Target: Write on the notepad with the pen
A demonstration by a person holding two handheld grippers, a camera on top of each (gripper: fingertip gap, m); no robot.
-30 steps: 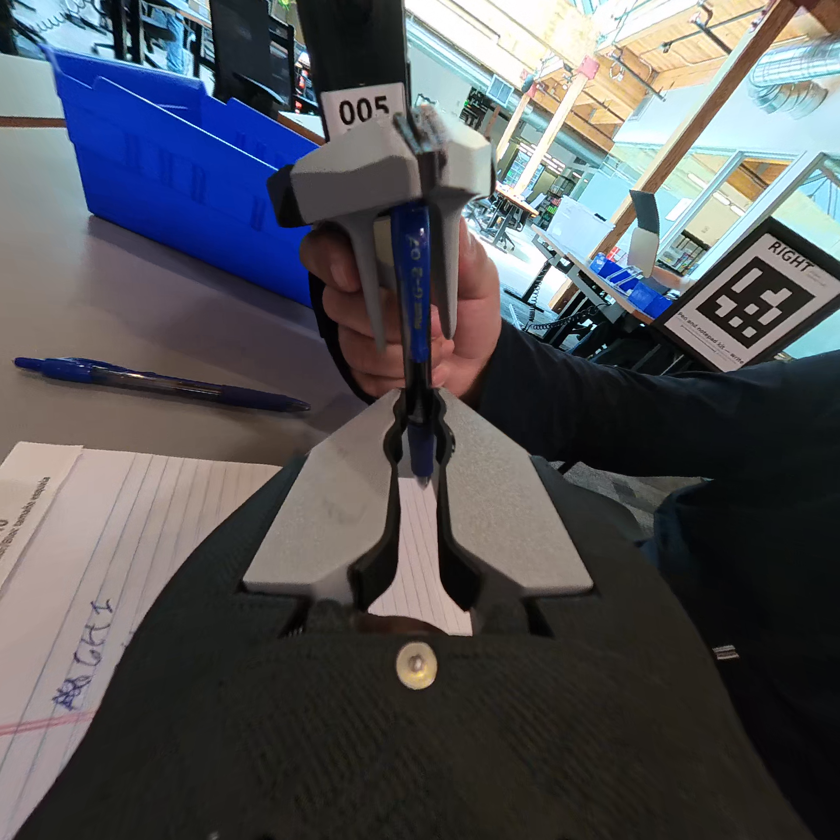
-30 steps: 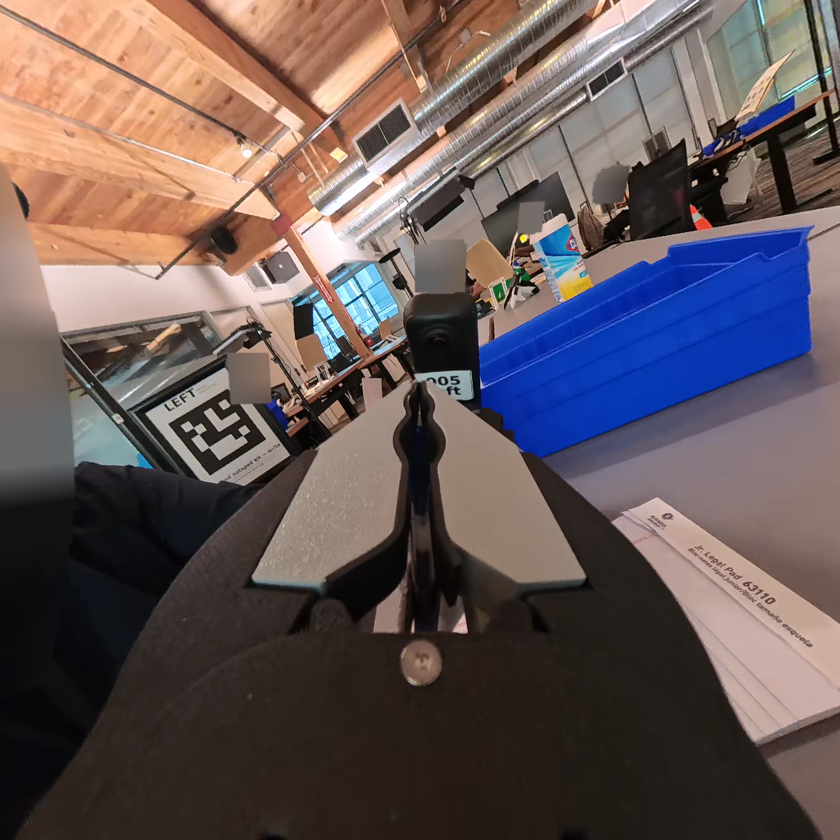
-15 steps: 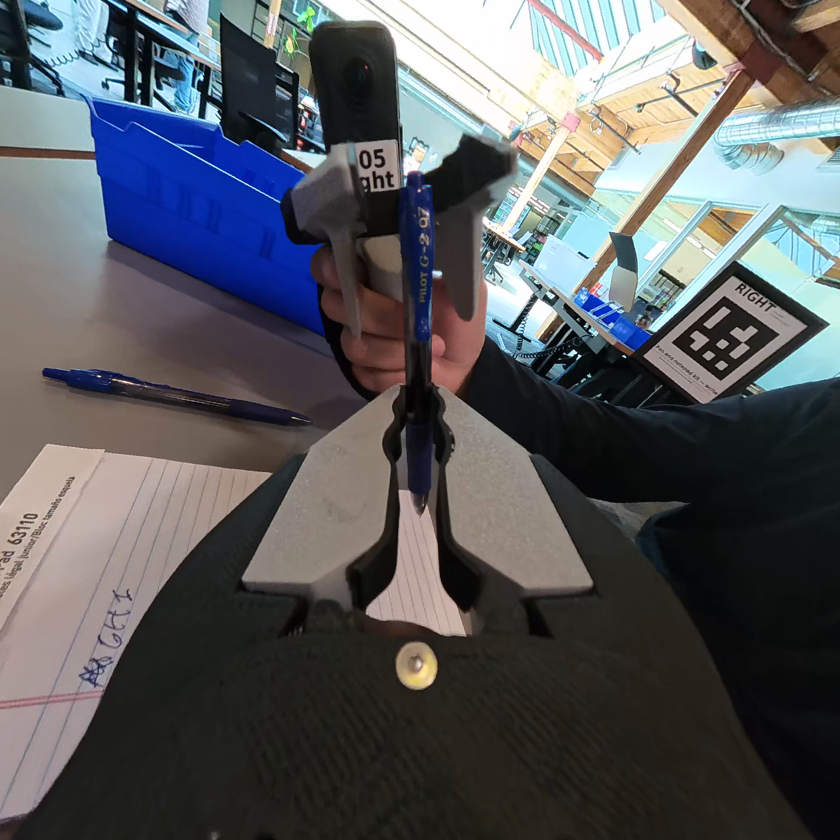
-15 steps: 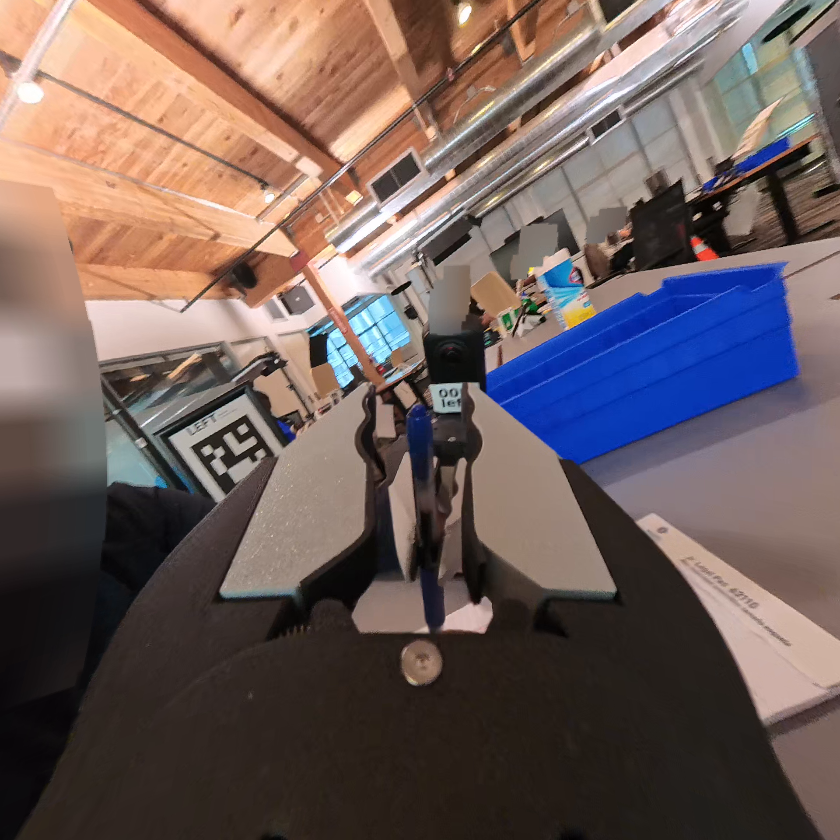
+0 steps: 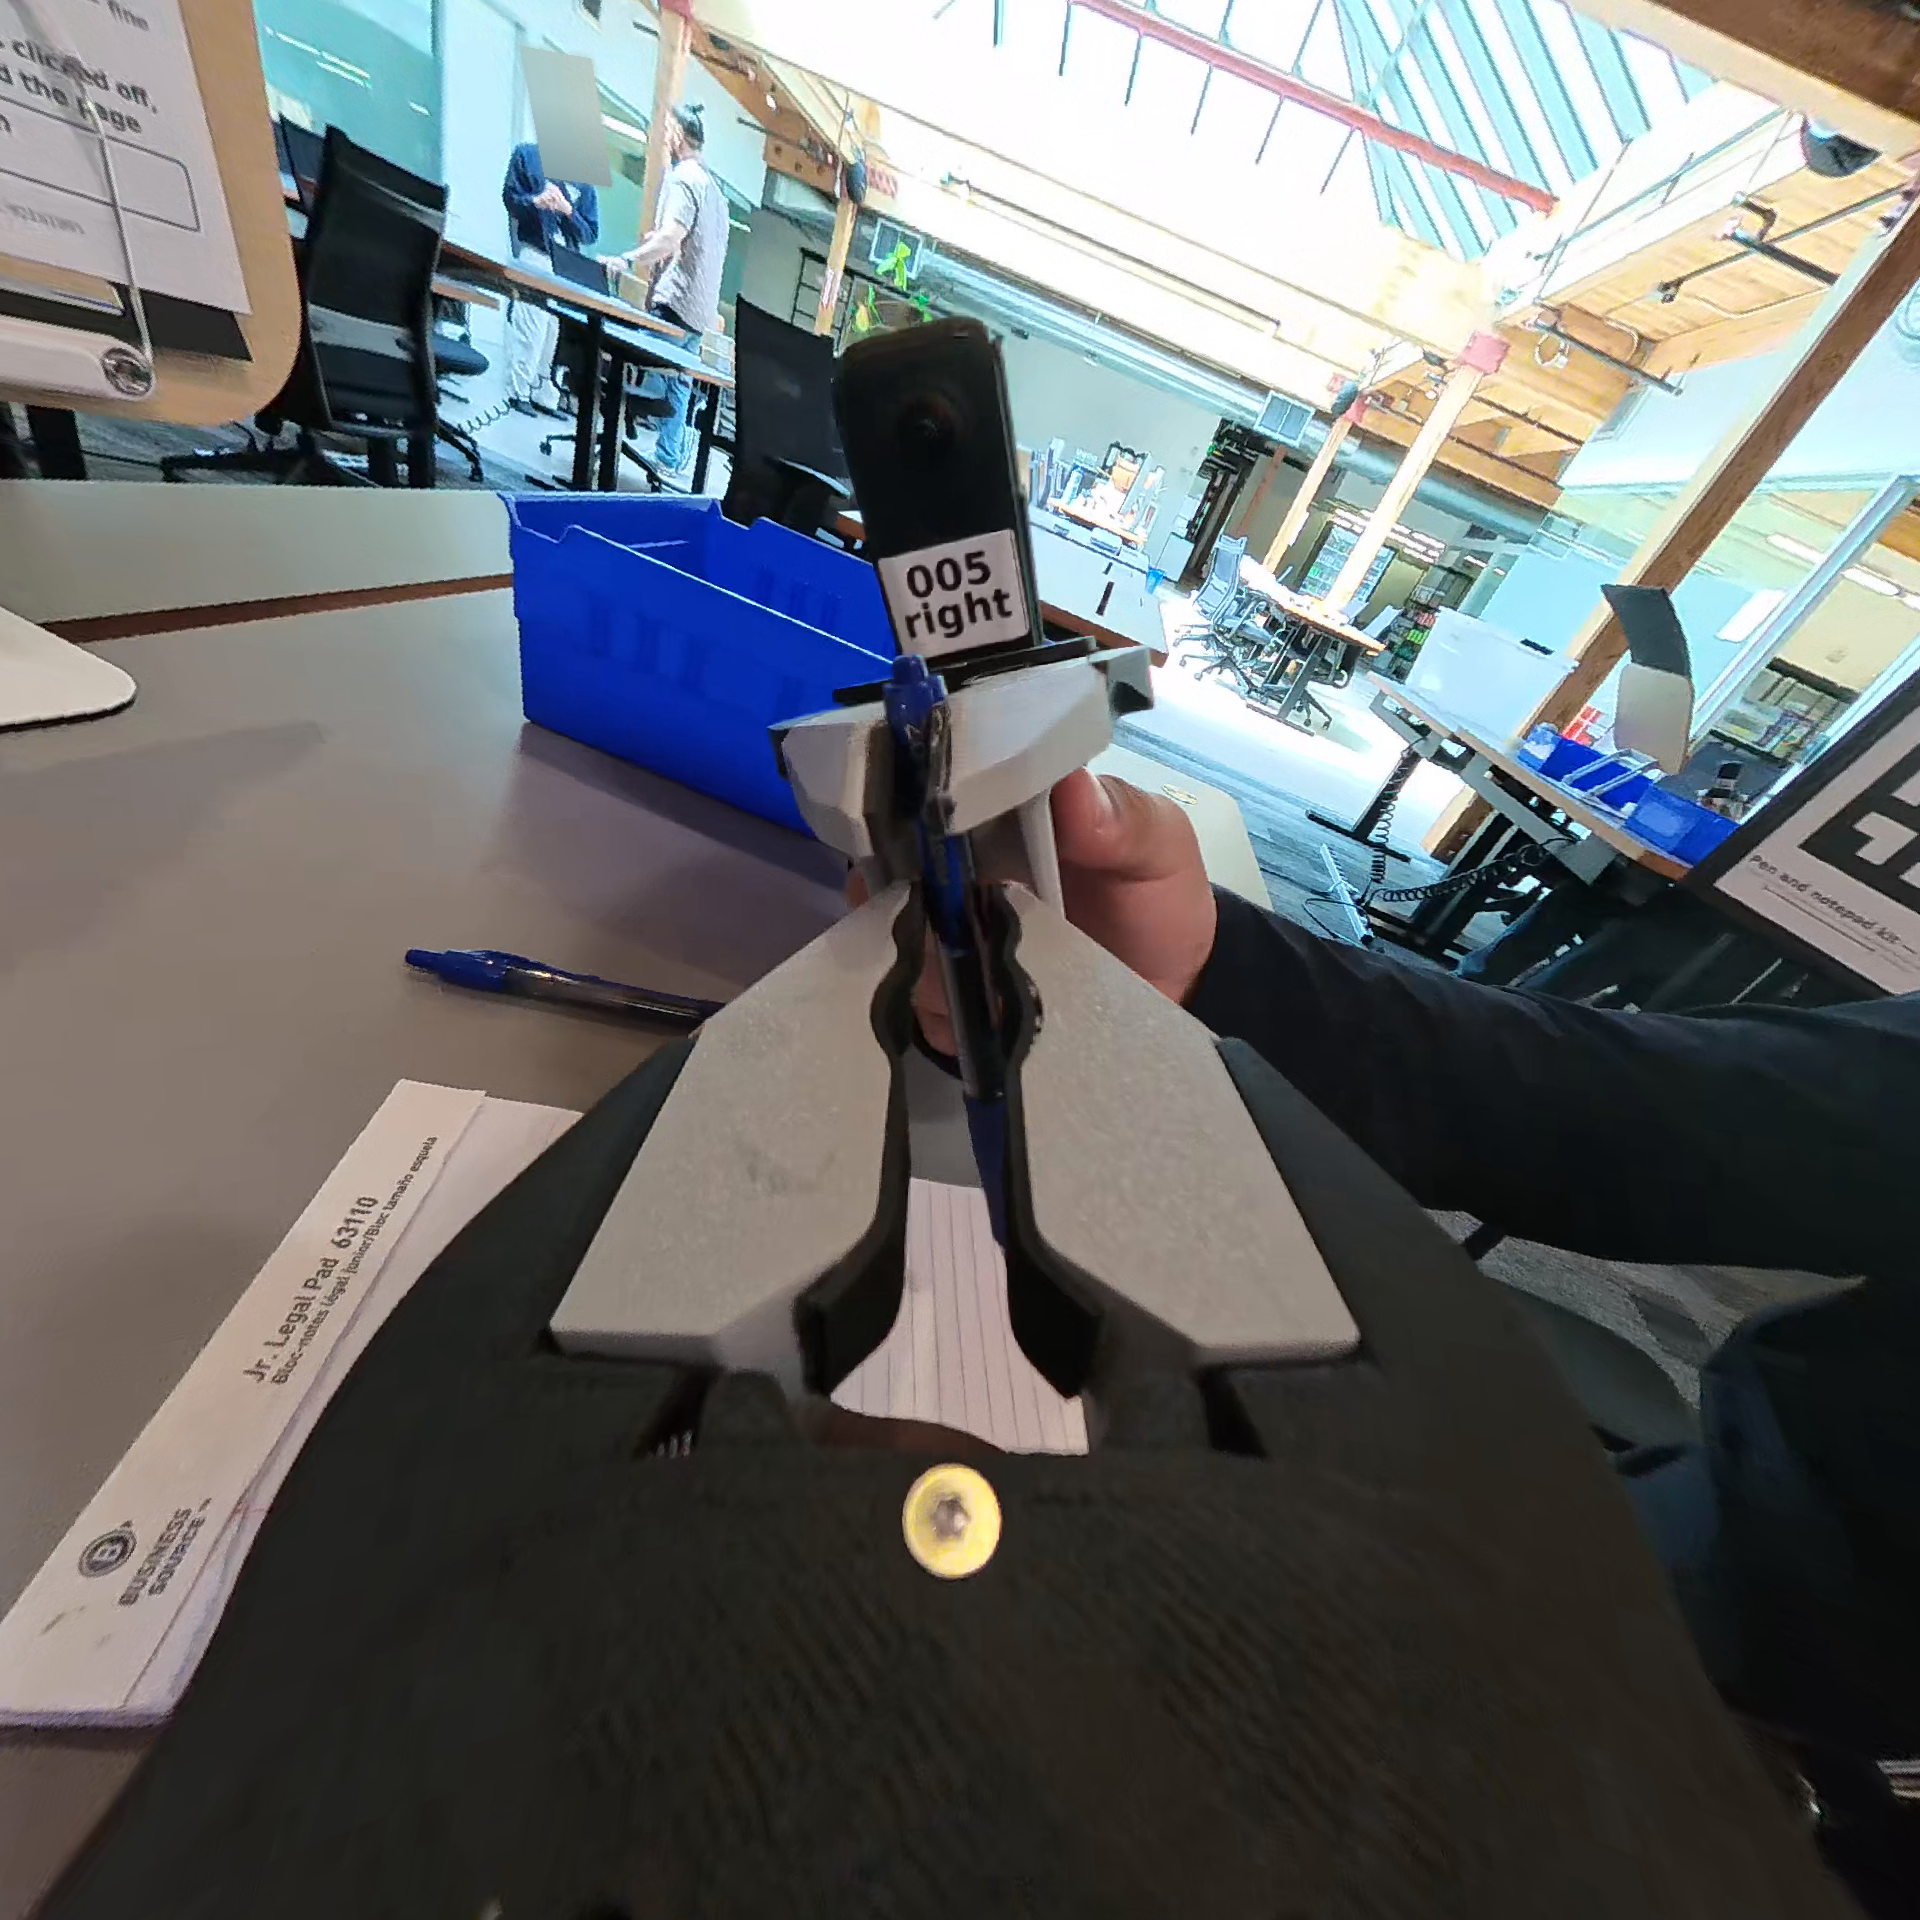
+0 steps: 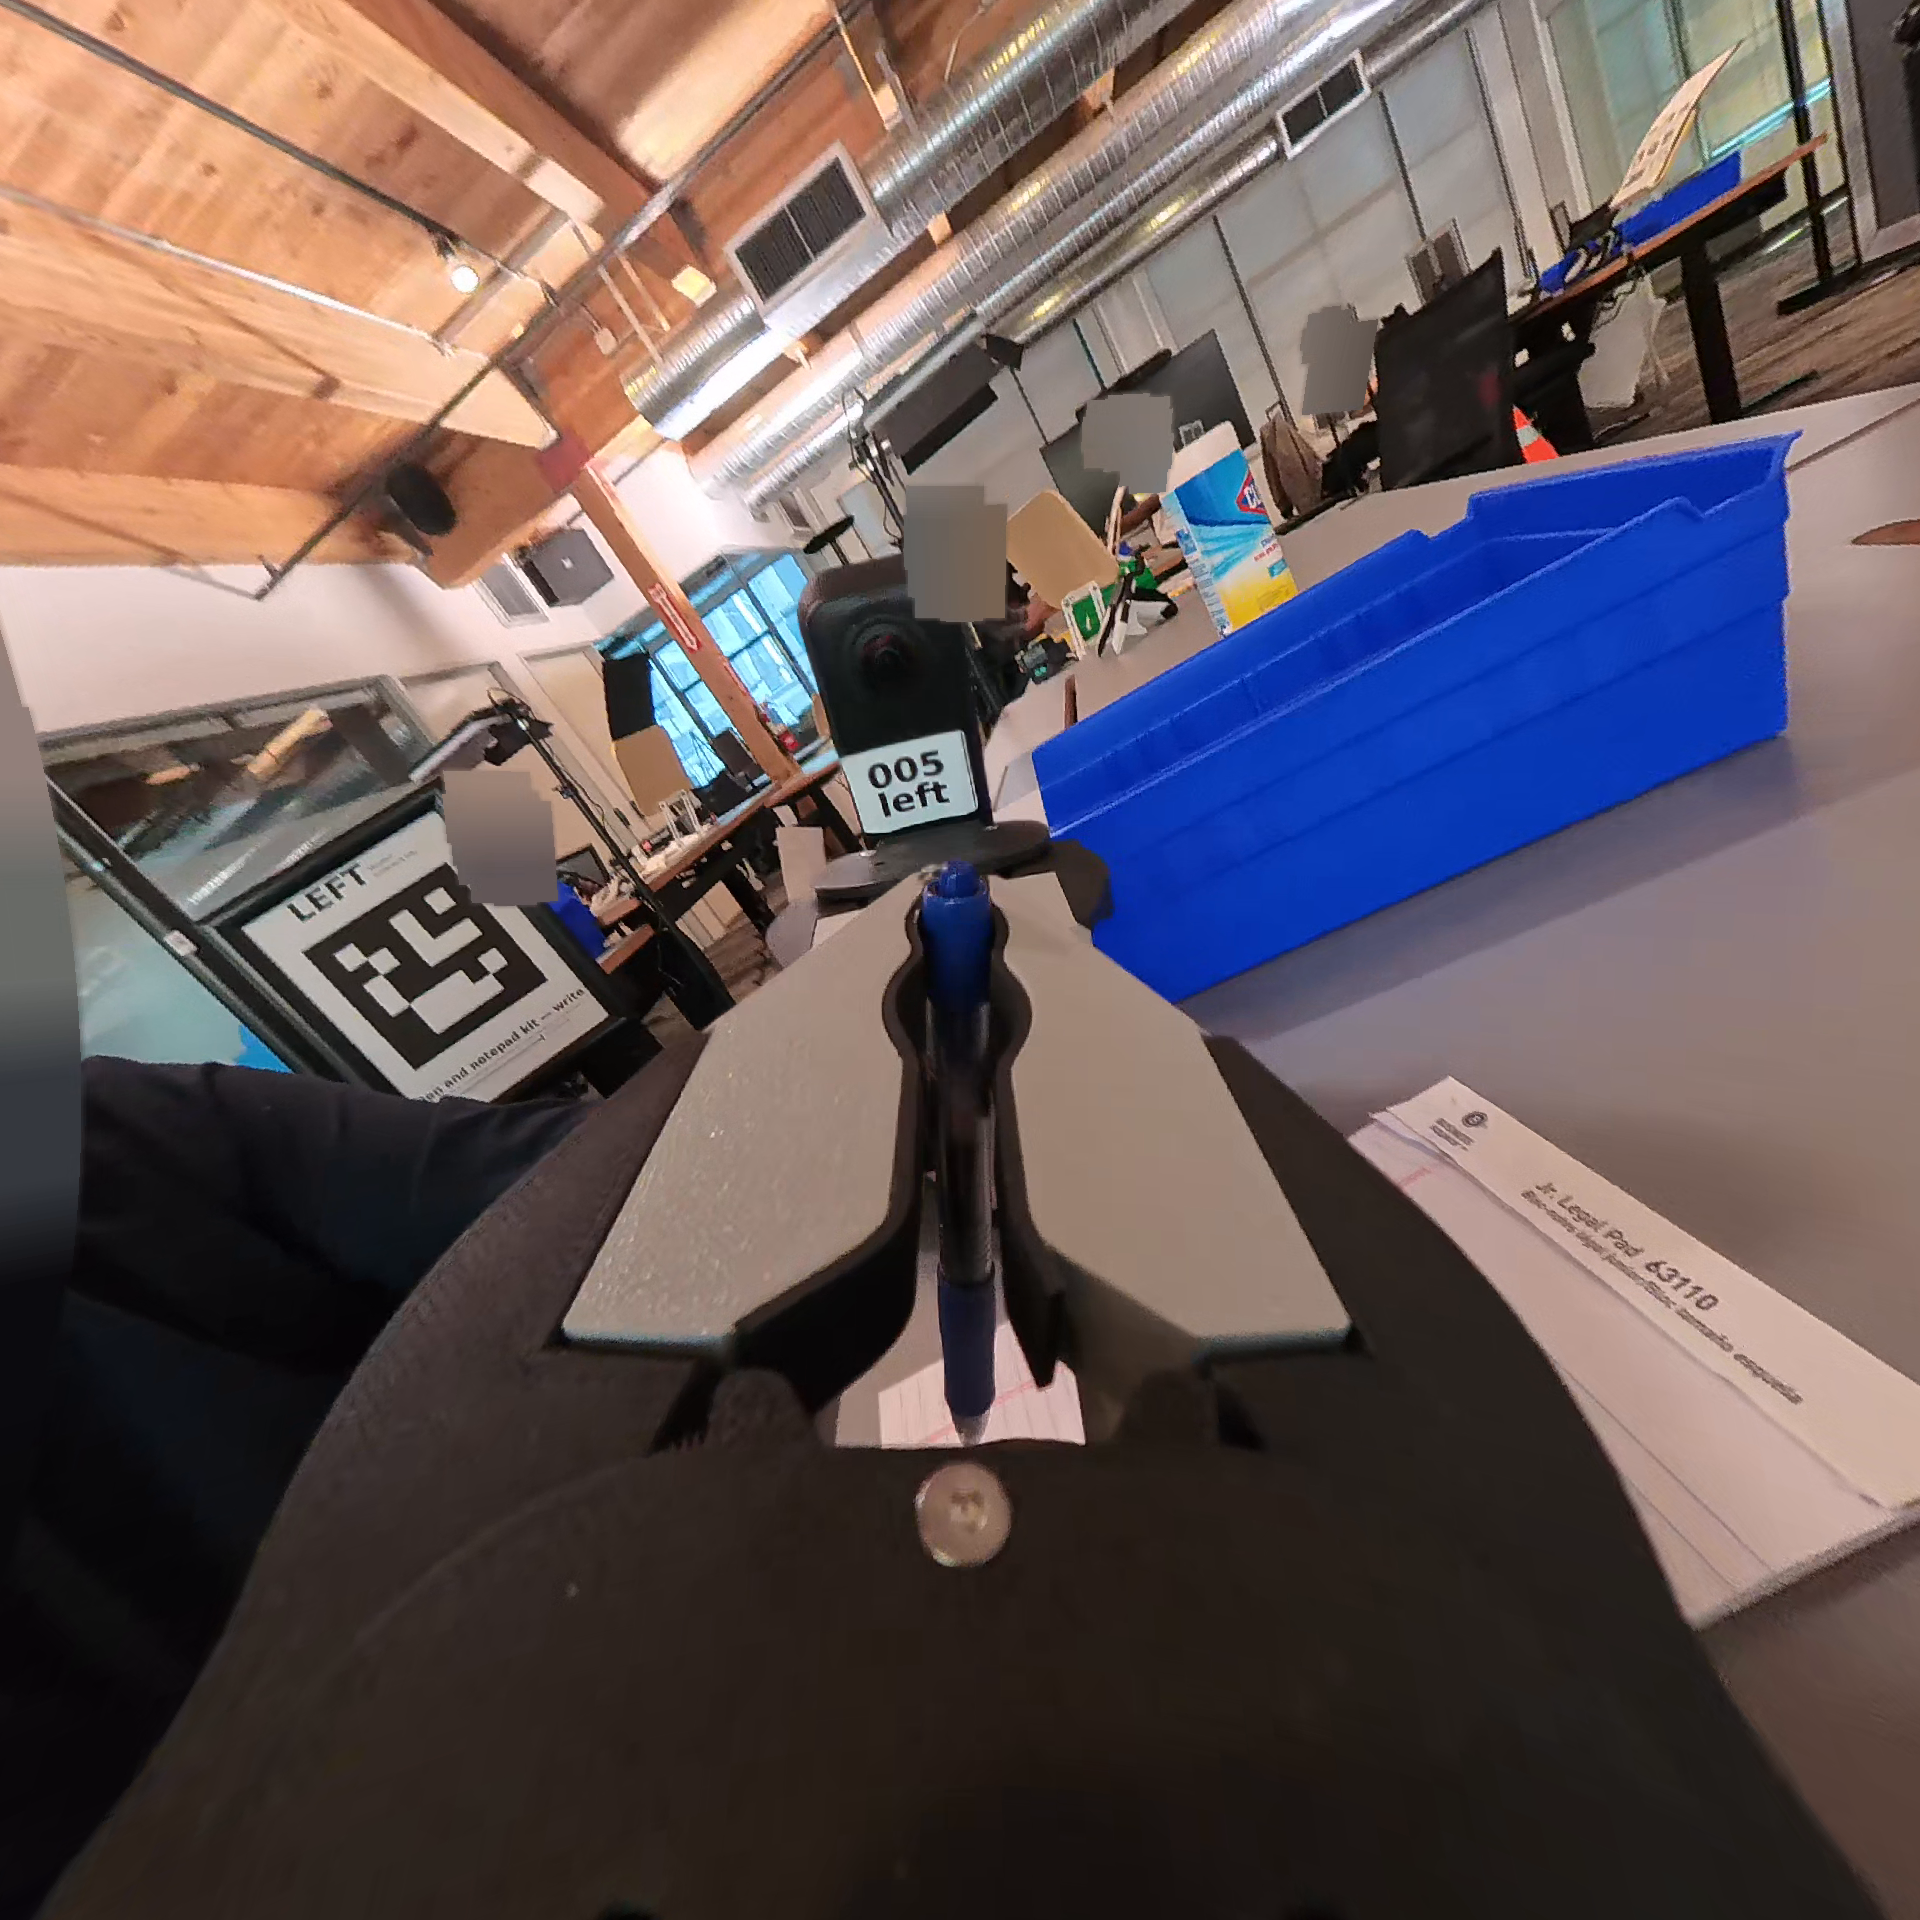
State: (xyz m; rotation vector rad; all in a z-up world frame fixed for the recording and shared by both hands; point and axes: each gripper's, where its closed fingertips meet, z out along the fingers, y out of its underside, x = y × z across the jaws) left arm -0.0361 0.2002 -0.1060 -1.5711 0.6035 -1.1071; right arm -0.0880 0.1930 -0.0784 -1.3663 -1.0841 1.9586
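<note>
A blue pen [image 6: 961, 1143] stands nearly upright between the fingers of my right gripper [image 6: 956, 935], which is shut on it. Its tip points down at the white lined notepad [image 6: 1662, 1351]; I cannot tell whether it touches. In the left wrist view the right gripper [image 5: 925, 821] clamps the pen [image 5: 982, 1143] near its top. My left gripper [image 5: 954, 914] faces it, with its jaws slightly parted around the pen's middle and a small gap on each side. The notepad [image 5: 260, 1403] lies under both grippers on the grey table.
A second blue pen [image 5: 561, 982] lies on the table beyond the notepad. A blue plastic bin [image 5: 675, 644] stands farther back and also shows in the right wrist view [image 6: 1455, 748]. A person's hand [image 5: 1132, 894] holds the right gripper. A wipes canister [image 6: 1226, 540] stands behind the bin. My right fingertips sit around 5 centimetres from my left ones.
The right gripper was open around the pen half a second ago and has shut on it. The pen has tilted and dropped in the left gripper's view, whose jaws have eased apart a little.
</note>
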